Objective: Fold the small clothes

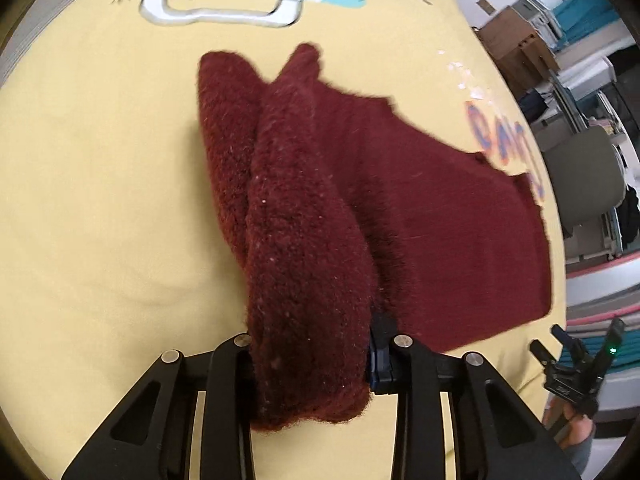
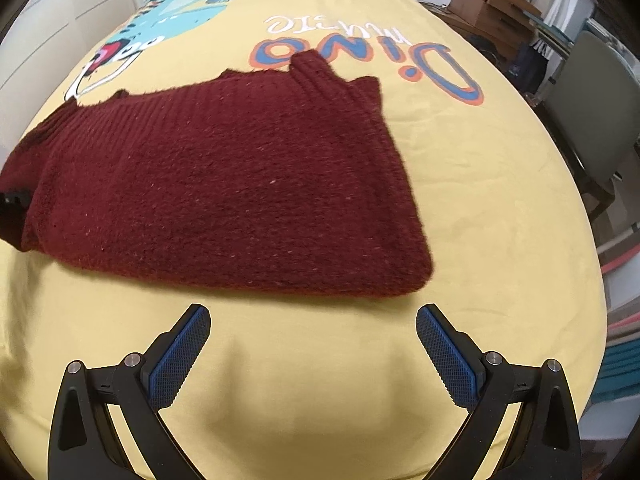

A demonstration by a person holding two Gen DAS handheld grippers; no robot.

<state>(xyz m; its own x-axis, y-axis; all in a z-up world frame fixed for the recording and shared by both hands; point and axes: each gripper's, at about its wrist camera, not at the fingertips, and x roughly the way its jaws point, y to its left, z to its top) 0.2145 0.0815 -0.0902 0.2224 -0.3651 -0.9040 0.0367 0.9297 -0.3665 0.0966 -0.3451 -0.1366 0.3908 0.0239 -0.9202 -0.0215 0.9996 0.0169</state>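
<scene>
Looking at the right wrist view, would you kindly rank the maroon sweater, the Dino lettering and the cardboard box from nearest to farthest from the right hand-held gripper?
Measured from the right hand-held gripper:
1. Maroon sweater, just ahead on the yellow bedspread.
2. Dino lettering, printed beyond the sweater's far edge.
3. Cardboard box, off the bed, upper right.

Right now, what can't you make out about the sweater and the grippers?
- Left gripper pads: left wrist view, buried in the sweater it clamps.
- Sweater's left end: right wrist view, cut off by the frame edge.
- Right gripper, open: what lies under the sweater, hidden by the knit.
- Bedspread print: blurred.
</scene>
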